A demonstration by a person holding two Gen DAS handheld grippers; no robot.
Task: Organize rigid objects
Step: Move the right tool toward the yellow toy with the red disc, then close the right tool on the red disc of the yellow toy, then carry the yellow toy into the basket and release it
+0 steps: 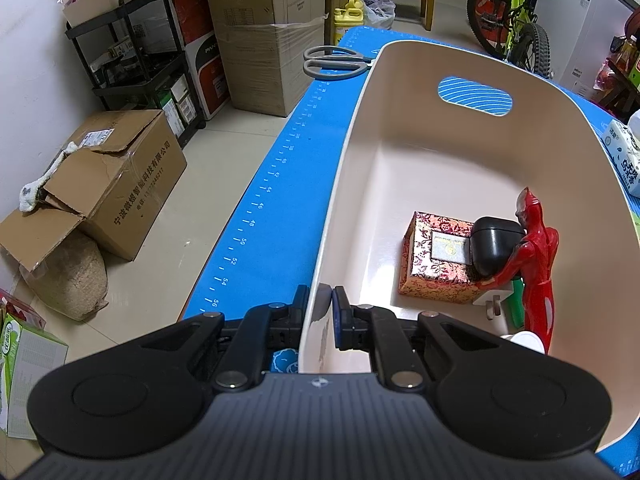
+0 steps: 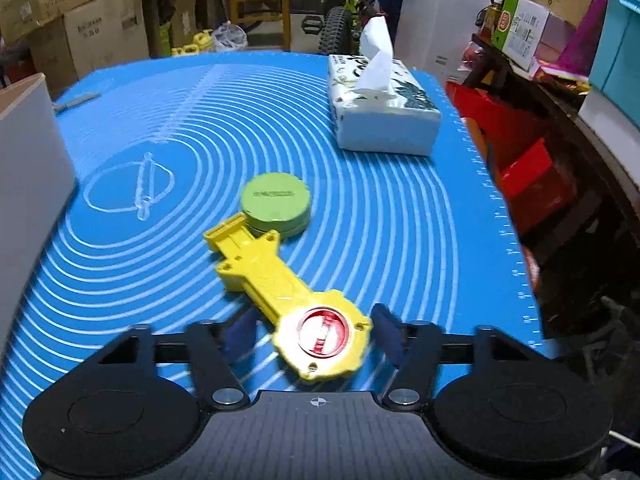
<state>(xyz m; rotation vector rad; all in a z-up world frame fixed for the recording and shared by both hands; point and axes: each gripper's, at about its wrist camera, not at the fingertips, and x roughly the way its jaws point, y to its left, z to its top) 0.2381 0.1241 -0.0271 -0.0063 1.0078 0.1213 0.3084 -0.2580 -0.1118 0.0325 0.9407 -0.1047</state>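
Observation:
In the left wrist view my left gripper is shut on the near rim of a beige plastic bin. Inside the bin lie a red patterned box, a black case and a red toy figure leaning on them. In the right wrist view a yellow toy launcher with a red round centre lies on the blue mat. My right gripper straddles its round head, with the right pad close to it and a gap on the left. A green round tin touches the launcher's far end.
Grey-handled scissors lie on the mat beyond the bin. A tissue pack stands at the far right of the mat. The bin's wall rises at the left of the right wrist view. Cardboard boxes, shelves and a bicycle surround the table.

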